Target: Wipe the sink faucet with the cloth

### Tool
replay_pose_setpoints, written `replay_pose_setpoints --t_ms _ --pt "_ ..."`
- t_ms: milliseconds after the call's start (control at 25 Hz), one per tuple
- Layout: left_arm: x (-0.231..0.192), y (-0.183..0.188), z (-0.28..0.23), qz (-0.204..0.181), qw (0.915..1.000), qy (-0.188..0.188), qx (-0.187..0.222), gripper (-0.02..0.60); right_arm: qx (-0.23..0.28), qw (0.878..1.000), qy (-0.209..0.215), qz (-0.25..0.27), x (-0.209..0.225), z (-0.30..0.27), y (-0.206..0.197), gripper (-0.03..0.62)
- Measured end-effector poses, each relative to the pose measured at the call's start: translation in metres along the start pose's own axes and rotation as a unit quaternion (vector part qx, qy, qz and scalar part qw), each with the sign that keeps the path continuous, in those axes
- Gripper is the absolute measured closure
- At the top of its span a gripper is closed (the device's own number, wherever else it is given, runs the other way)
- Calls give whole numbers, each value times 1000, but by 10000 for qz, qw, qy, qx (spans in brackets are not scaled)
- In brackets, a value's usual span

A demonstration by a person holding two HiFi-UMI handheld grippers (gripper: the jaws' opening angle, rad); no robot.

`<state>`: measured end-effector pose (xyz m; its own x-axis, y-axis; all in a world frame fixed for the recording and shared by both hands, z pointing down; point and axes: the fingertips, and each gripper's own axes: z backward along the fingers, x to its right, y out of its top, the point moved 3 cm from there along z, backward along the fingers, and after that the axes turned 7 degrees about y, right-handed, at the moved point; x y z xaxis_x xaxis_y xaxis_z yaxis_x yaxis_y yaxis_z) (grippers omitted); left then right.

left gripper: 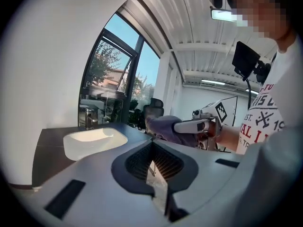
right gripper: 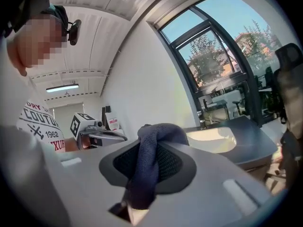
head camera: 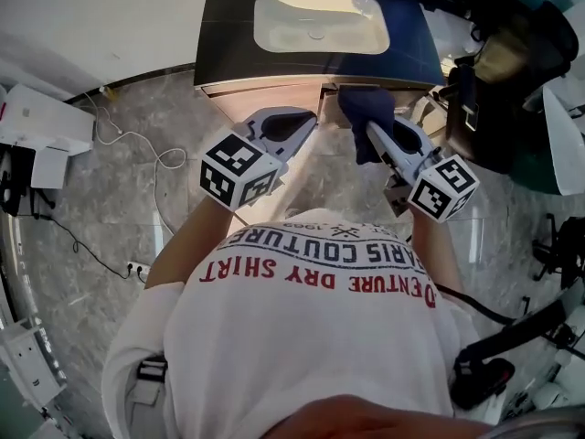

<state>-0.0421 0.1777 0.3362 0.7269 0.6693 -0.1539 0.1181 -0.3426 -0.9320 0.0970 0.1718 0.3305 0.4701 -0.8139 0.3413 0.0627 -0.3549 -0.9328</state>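
Right gripper (head camera: 375, 132) is clamped on 1 dark-blue cloth (right gripper: 156, 136): its jaws close onto a bunched fold, w/ a rounded wad standing proud of the tips and a tail hanging below. Left gripper (head camera: 307, 123) has its jaws drawn nearly together, w/ only a sliver of light betw. the ribbed pads and nothing held. Head view: both tools sit in front of the person's chest. The cloth is just at the near edge of the dark counter (head camera: 224, 35), short of the white sink (head camera: 274, 26). The faucet (right gripper: 202, 119), small in frame, stands at the basin's far rim, well apart from the cloth, so wiping is judged not yet begun. Handling (est.): the cloth is light, soft and limp; it drapes and gives no push of its own. The present hold, i.e. a thick fold pinched w/ the wad forward, looks right, the wad serving as the rubbing face. A thin single layer would prob. slip out. The faucet is rigid, fixed and prob. smooth metal: rub it, don't grip it. Count: 2 grippers, 1 cloth, 1 sink, 1 faucet.
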Motion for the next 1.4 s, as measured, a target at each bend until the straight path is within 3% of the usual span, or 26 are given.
replay_pose_setpoints --t_ms 280,520,920,1120,1400 --pt "-78 34 -42 275 9995 33 124 580 89 9999 95 98 60 -57 38 522" --pt "-125 67 -109 300 9990 195 269 580 182 9995 160 216 144 -76 74 522" --pt "-210 142 -219 253 9948 932 337 580 63 9976 574 380 290 -122 153 522" --pt "-232 150 -250 369 9939 1012 255 580 16 9971 692 323 326 -146 168 522" --pt "-275 148 -256 493 9940 964 172 581 -192 9973 693 133 345 -193 158 522"
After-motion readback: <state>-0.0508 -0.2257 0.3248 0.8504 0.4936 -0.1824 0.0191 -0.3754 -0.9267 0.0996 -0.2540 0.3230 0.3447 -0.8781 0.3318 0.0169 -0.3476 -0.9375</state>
